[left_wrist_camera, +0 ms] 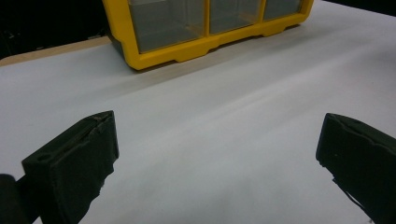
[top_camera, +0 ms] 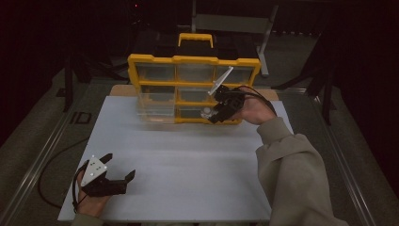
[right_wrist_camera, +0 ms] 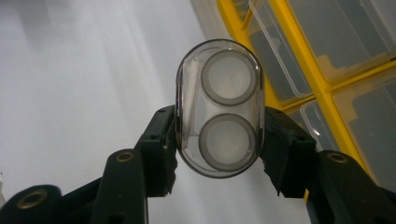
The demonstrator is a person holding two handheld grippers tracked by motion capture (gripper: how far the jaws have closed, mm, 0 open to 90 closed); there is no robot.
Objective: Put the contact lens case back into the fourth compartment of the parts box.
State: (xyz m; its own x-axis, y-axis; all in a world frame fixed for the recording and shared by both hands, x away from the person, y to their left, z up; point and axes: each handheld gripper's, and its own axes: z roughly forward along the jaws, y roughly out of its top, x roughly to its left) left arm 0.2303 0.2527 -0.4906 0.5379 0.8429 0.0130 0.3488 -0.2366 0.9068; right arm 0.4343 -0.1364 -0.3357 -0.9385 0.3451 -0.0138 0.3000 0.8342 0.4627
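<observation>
A yellow organizer (top_camera: pixel 193 60) with clear drawers stands upright at the back of the white table top (top_camera: pixel 188 160). My right gripper (top_camera: pixel 212 113) hovers in front of its lower right drawers. In the right gripper view this gripper (right_wrist_camera: pixel 220 122) is shut on a clear oval case (right_wrist_camera: pixel 219 112) with two round white discs inside; the organizer (right_wrist_camera: pixel 327 93) lies just beyond it. My left gripper (top_camera: pixel 120 165) rests at the near left of the table. Its jaws stand wide open with nothing between them (left_wrist_camera: pixel 219 144). The organizer (left_wrist_camera: pixel 154 58) is far ahead of it.
A clear drawer (top_camera: pixel 155 112) sticks out from the organizer's lower left. A grey metal stand (top_camera: pixel 235 23) is behind the organizer. The white sheet lies on a wooden board (top_camera: pixel 120 89), with dark floor and rails on both sides.
</observation>
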